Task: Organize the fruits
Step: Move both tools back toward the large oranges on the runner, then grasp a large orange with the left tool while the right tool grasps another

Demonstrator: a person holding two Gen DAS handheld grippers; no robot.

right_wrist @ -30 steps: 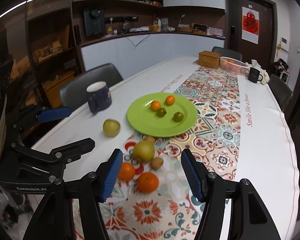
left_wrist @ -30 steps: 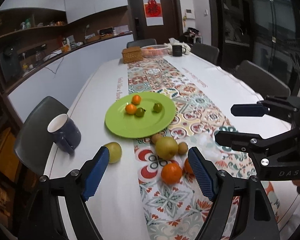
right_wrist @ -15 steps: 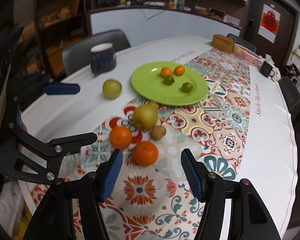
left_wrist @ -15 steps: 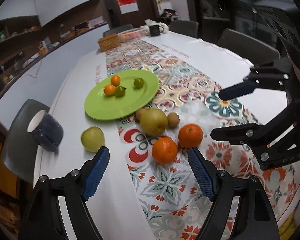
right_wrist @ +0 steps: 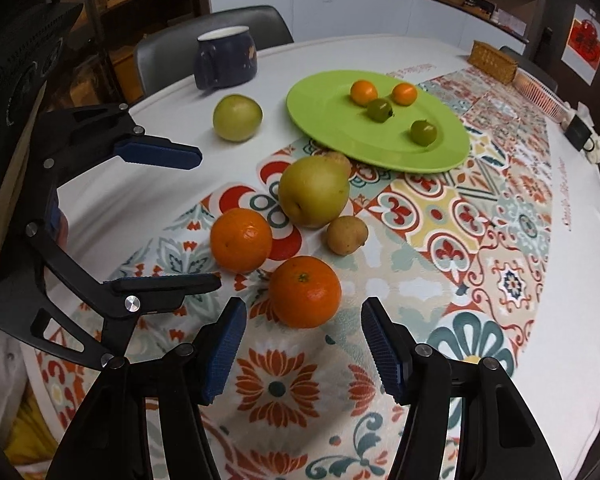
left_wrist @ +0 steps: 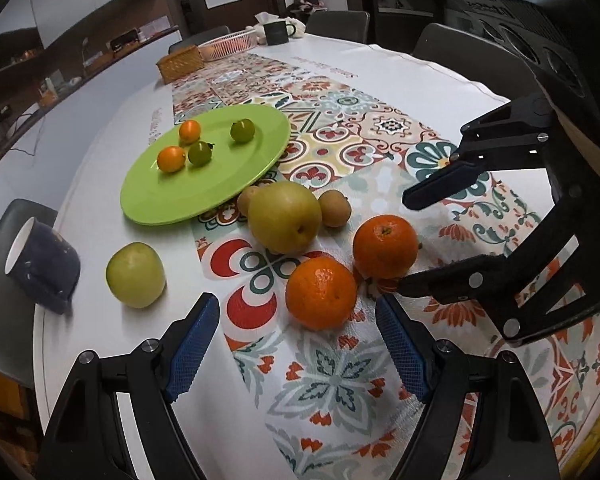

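A green plate (left_wrist: 220, 184) (right_wrist: 324, 120) holds two small oranges and two small green fruits. In front of it on the patterned runner lie a large pear (left_wrist: 284, 216) (right_wrist: 314, 192), two kiwis (left_wrist: 334, 208) (right_wrist: 346, 234) and two oranges. A green apple (left_wrist: 136, 274) (right_wrist: 237, 117) lies on the white cloth. My left gripper (left_wrist: 298, 354) is open, with one orange (left_wrist: 321, 292) (right_wrist: 241, 239) just ahead of its tips. My right gripper (right_wrist: 302, 348) is open, with the other orange (right_wrist: 305, 291) (left_wrist: 385, 245) just ahead of its tips.
A dark blue mug (left_wrist: 40, 266) (right_wrist: 225, 58) stands near the table's edge beside a grey chair. A wicker box (left_wrist: 180, 63) (right_wrist: 494, 62), a pink basket (left_wrist: 230, 43) and a black mug (left_wrist: 276, 32) stand at the far end. Chairs surround the table.
Both grippers have moved down and forward toward the two oranges, which now look larger and closer. Both stay open. No fruit has moved.
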